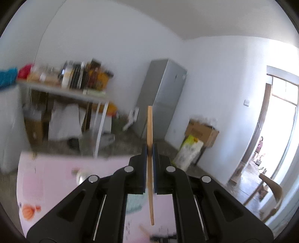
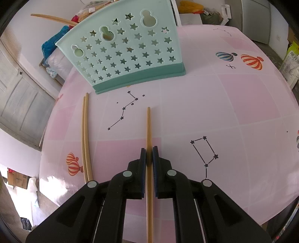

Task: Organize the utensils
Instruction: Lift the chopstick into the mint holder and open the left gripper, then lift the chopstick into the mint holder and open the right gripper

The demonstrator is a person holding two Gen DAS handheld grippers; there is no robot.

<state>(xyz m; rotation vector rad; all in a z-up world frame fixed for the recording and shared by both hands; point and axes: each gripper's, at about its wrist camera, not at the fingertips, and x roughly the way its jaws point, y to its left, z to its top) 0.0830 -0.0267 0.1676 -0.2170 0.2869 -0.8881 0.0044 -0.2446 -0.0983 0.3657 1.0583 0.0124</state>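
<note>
Wooden chopstick (image 1: 150, 130) clamped in left tongs (image 1: 149, 149); right tongs (image 2: 149, 151) pinch another chopstick (image 2: 149, 127).

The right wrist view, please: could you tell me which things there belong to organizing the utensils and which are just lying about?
Job:
- right gripper, shut on one chopstick
- chopstick pair lying on the table
- mint star-cutout utensil holder

Lying about:
- blue cloth
- yellow bag
- pink tablecloth

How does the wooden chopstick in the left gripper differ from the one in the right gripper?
The left gripper holds its wooden chopstick raised against the room, while the right gripper holds its wooden chopstick low over the pink table. Both are clamped between shut fingers.
</note>
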